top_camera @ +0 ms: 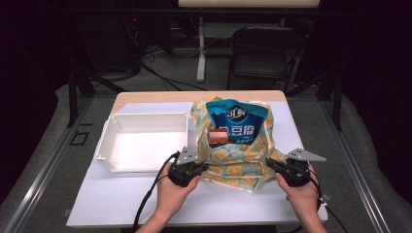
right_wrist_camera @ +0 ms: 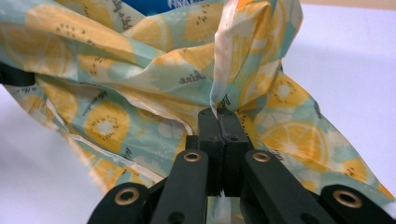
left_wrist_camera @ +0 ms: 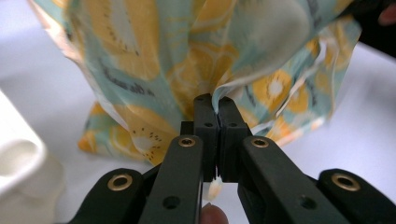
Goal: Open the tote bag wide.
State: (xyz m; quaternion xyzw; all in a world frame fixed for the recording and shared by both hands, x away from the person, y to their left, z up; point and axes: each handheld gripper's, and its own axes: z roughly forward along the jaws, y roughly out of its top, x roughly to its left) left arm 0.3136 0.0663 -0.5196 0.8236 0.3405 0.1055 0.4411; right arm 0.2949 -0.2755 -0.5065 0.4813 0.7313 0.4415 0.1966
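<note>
Both claws clamped on the fruit-print bag (top_camera: pixel 238 160): your left gripper (left_wrist_camera: pixel 212 105) and right gripper (right_wrist_camera: pixel 218 116) pinch its rim. Bag sits just right of the white bin (top_camera: pixel 114 160). Blue pouch (top_camera: pixel 237 121) and brown packet (top_camera: pixel 218 137) are inside; unloading likely remains.

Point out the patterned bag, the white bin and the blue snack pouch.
patterned bag (top_camera: pixel 233 165), high view, front fabric.
white bin (top_camera: pixel 109 137), high view, left wall.
blue snack pouch (top_camera: pixel 238 121), high view, printed front.

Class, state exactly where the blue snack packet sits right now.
In the high view, the blue snack packet sticks out of the fruit-print bag, right of the white tray, above a brown box.
</note>
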